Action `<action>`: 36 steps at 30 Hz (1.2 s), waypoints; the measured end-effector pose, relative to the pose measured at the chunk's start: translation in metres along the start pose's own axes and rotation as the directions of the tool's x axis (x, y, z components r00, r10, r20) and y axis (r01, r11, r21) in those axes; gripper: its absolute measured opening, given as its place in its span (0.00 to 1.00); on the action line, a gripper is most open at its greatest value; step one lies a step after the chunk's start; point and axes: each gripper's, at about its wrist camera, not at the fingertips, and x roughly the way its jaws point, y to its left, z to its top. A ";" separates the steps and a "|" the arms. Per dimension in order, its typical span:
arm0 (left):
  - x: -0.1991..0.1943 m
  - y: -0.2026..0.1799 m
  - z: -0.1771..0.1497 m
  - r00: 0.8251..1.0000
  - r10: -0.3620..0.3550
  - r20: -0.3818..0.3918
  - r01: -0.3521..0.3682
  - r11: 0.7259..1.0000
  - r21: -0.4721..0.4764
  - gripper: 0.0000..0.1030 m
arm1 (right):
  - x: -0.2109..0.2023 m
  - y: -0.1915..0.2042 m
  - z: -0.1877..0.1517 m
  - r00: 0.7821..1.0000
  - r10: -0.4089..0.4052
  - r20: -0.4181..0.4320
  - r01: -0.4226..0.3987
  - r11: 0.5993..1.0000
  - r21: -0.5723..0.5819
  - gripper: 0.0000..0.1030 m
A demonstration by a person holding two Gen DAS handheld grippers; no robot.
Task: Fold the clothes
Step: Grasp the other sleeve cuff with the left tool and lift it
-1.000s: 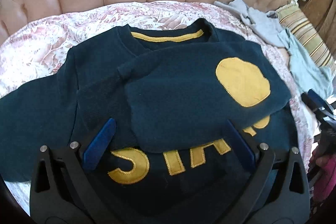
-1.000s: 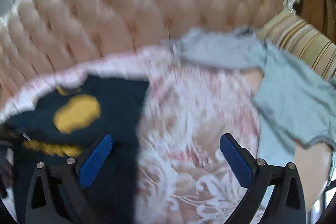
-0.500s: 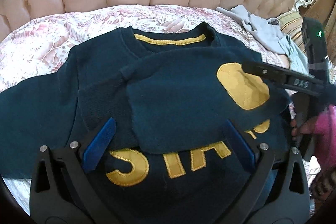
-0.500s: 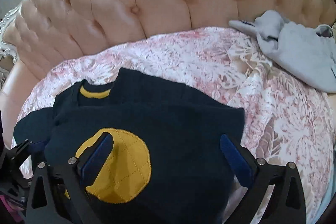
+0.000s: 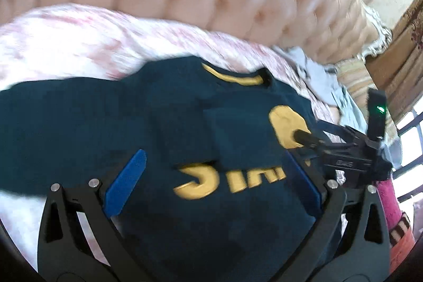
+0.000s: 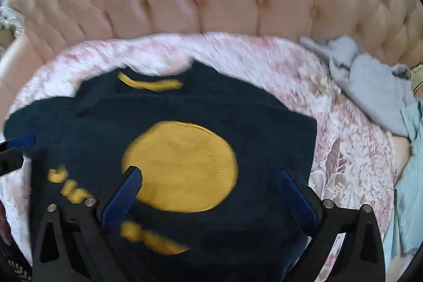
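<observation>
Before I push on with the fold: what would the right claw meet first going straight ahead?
Probably the round yellow patch on the folded navy sweatshirt; the open right claw points at it, though depth is unclear.

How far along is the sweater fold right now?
Done: one sleeve, with its yellow patch, lies folded across the navy sweater. In hand: nothing gripped; the right gripper is open over the patch and the left gripper open over the lettering. Left: the other sleeve is spread out, the body unfolded, and grey clothes wait.
</observation>
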 end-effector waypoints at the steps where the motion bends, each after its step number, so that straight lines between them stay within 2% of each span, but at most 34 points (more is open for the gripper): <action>1: -0.015 0.003 -0.010 1.000 -0.004 0.013 0.004 1.000 -0.002 1.00 | -0.006 0.007 -0.004 0.999 0.022 0.029 -0.022 1.000 -0.004 1.00; 3: -0.025 0.000 -0.036 1.000 -0.014 -0.006 0.014 1.000 0.016 1.00 | -0.008 0.024 -0.015 0.998 0.048 0.047 -0.046 0.998 -0.039 1.00; 5: -0.029 -0.010 -0.066 0.999 -0.028 -0.041 0.030 0.998 0.057 1.00 | 0.002 0.036 -0.026 1.000 -0.015 0.027 0.017 0.995 -0.103 1.00; 7: -0.022 -0.027 -0.097 0.998 0.033 -0.059 -0.023 0.987 0.161 1.00 | 0.014 0.038 -0.038 0.998 -0.056 -0.005 0.055 0.990 -0.127 1.00; 8: -0.017 -0.036 -0.112 0.996 0.066 -0.064 -0.051 0.976 0.214 1.00 | 0.015 0.035 -0.042 0.999 -0.049 -0.001 0.049 0.992 -0.119 1.00; 9: -0.007 -0.035 -0.122 0.990 0.101 -0.096 -0.077 0.971 0.224 1.00 | 0.013 0.032 -0.044 0.999 -0.039 0.008 0.040 0.993 -0.110 1.00; 11: 0.014 -0.015 -0.133 0.976 0.118 -0.184 -0.089 0.983 0.159 1.00 | 0.009 0.031 -0.046 0.999 -0.036 0.004 0.036 0.994 -0.108 1.00; 12: 0.013 -0.006 -0.132 0.980 0.082 -0.183 -0.061 0.991 0.119 1.00 | 0.008 0.032 -0.046 0.999 -0.039 -0.006 0.038 0.993 -0.113 1.00; 14: -0.004 0.003 -0.123 0.984 0.057 -0.169 -0.043 0.995 0.086 0.99 | 0.012 0.031 -0.045 0.999 -0.035 -0.021 0.033 0.993 -0.116 1.00; 17: -0.055 0.032 -0.091 0.999 0.008 -0.041 -0.008 1.000 0.001 0.99 | 0.015 0.027 -0.044 1.000 -0.028 -0.010 0.026 0.993 -0.116 1.00; 18: -0.071 0.056 -0.079 1.000 -0.028 0.000 0.028 0.997 -0.075 0.99 | 0.018 0.026 -0.044 1.000 -0.025 0.001 0.025 0.993 -0.115 1.00; 19: -0.088 0.083 -0.066 0.997 -0.065 0.043 0.071 0.985 -0.159 0.99 | 0.018 0.027 -0.046 1.000 -0.025 0.017 0.026 0.993 -0.114 1.00; 20: -0.099 0.117 -0.059 0.992 -0.100 0.082 0.118 0.958 -0.262 0.99 | 0.020 0.028 -0.046 0.999 -0.024 0.028 0.027 0.993 -0.114 1.00; 21: -0.109 0.153 -0.054 0.984 -0.132 0.123 0.168 0.916 -0.364 0.99 | 0.022 0.028 -0.045 0.999 -0.024 0.031 0.027 0.993 -0.114 1.00; 22: -0.120 0.188 -0.048 0.973 -0.158 0.166 0.218 0.861 -0.460 0.99 | 0.023 0.029 -0.044 0.999 -0.023 0.033 0.027 0.993 -0.115 1.00; 23: -0.122 0.201 -0.046 0.970 -0.157 0.187 0.231 0.842 -0.488 0.99 | 0.024 0.029 -0.043 0.999 -0.021 0.031 0.025 0.993 -0.116 1.00; 29: -0.131 0.255 -0.038 0.953 -0.121 0.277 0.266 0.773 -0.576 0.99 | 0.026 0.029 -0.043 0.999 -0.015 0.036 0.020 0.992 -0.121 1.00; 36: -0.140 0.317 -0.029 0.925 -0.064 0.374 0.315 0.680 -0.662 0.99 | 0.025 0.029 -0.044 0.999 -0.015 0.038 0.020 0.992 -0.123 1.00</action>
